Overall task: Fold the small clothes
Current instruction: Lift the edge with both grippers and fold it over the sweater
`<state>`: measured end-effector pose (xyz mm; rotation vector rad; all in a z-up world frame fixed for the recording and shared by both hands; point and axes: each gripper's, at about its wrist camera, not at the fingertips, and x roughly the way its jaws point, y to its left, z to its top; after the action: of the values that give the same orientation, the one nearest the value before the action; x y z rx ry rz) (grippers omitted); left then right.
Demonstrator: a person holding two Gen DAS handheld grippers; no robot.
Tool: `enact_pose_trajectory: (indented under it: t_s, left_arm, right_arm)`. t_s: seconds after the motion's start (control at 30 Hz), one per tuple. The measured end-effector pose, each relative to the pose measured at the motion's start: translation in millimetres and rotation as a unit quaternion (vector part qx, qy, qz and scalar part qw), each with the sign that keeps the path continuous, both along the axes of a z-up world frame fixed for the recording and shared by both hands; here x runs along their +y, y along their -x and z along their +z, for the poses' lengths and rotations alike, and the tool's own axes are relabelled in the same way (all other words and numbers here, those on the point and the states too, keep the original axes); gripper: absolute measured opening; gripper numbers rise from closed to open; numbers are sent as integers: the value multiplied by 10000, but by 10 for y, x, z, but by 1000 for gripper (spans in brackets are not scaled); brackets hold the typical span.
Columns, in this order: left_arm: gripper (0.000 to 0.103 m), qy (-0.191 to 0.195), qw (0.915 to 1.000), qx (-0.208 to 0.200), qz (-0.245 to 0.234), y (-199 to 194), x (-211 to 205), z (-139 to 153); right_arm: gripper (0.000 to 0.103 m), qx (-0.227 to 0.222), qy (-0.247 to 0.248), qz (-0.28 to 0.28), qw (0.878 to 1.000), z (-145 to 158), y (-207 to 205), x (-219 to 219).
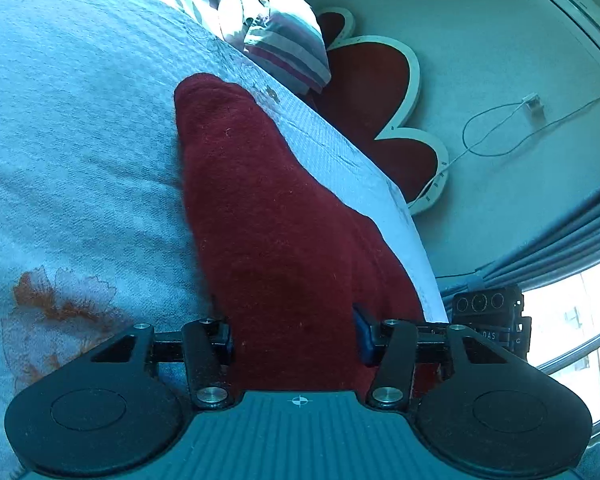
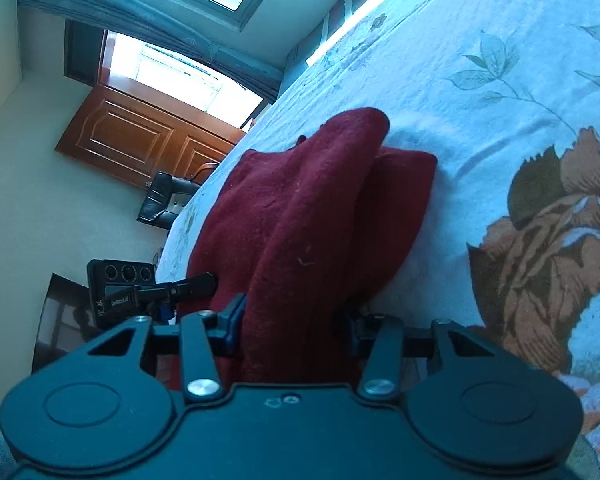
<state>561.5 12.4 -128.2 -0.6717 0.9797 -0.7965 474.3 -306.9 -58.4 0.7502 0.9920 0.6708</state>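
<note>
The dark red fuzzy knit garment [image 1: 268, 216] lies bunched lengthwise on the pale floral bedspread, near the bed's edge. One thick fold of it [image 2: 300, 216] rises over a flatter layer beneath.

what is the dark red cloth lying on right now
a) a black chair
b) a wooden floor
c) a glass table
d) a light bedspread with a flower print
d: in both wrist views the dark red cloth stretches over a pale bedspread printed with leaves and orange flowers, while each hand-held gripper has fabric between its fingers.
</note>
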Motion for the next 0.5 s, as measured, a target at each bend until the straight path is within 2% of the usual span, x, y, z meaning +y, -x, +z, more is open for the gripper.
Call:
enact_pose_trajectory:
  t_s: [0.1,0.23,0.37,0.5]
  left_arm:
    - [47,266,9992,-181,229,201,85,196]
    - [47,469,9967,-617,248,555,217,716]
    - [47,392,9949,-925,106,868,402,1271]
    - [47,215,9931,-1151,-17,1118,583,1691]
  right_arm:
    - [34,-214,-56,-72,9997,179,101,24]
    - [32,-709,-96,-113,9974,683,360,113]
    - [32,-1184,35,-86,9929,1297,716,303]
    - [32,-1518,344,-130,9877,1797,1098,533]
